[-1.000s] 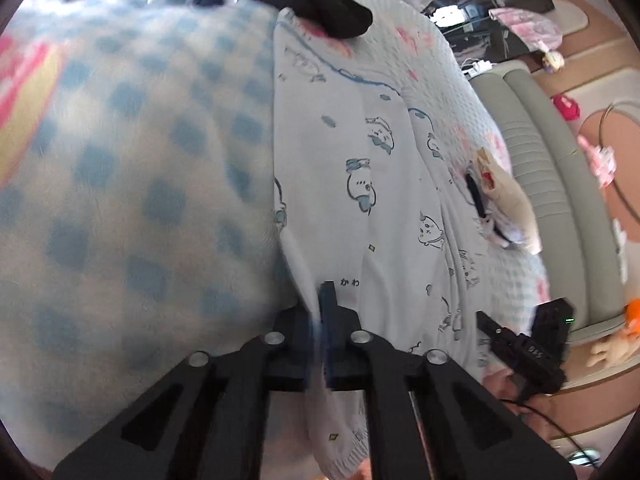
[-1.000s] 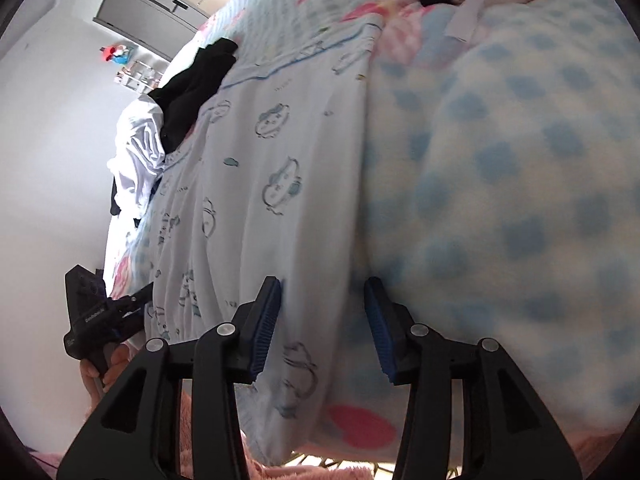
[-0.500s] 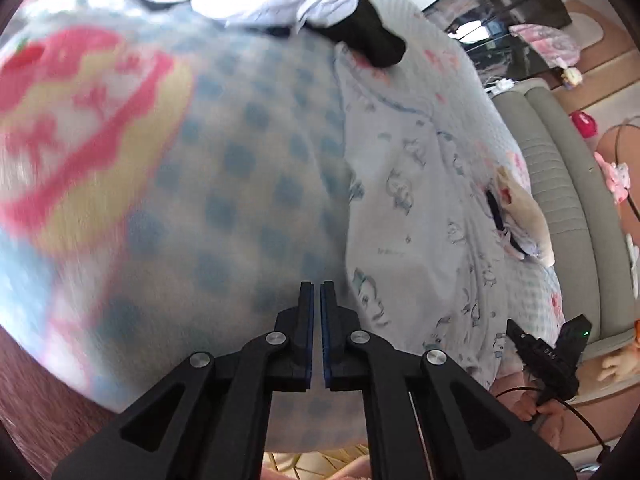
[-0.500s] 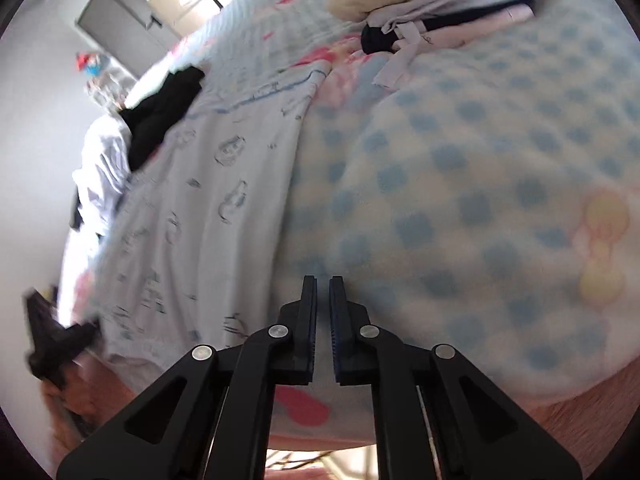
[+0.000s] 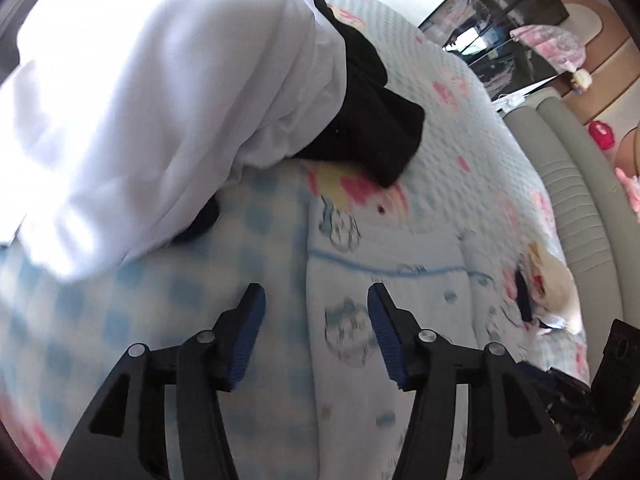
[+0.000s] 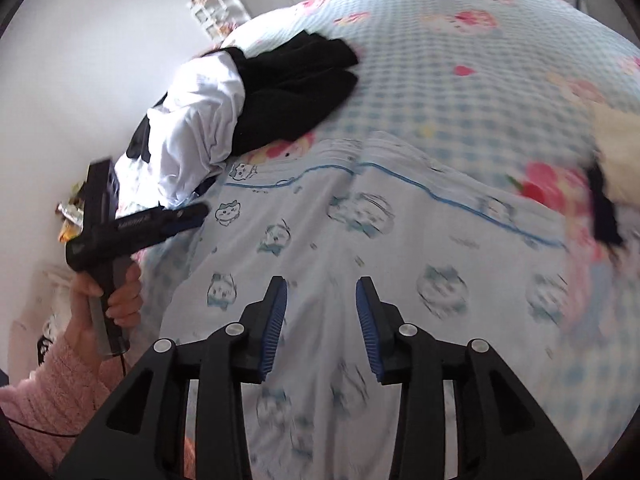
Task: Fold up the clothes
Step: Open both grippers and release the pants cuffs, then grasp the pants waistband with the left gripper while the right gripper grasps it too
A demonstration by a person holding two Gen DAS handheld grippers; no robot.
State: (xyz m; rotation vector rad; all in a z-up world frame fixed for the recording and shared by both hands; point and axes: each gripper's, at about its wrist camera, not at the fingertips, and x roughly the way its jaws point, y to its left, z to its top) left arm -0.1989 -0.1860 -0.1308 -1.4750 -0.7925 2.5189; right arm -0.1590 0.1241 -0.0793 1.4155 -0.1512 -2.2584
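The printed garment [image 6: 360, 240] is lying flat on the checked blanket [image 5: 200, 280], its blue-piped edge toward the heap of white and black clothes [image 5: 180, 100]. The left gripper [image 5: 316, 328] is opening, jaws apart over the garment's side edge — nothing pinched. The right gripper [image 6: 321, 312] is opening too, empty above the cloth. Likely both should be pinching only the top layer at matching corners — keeping the fold square.
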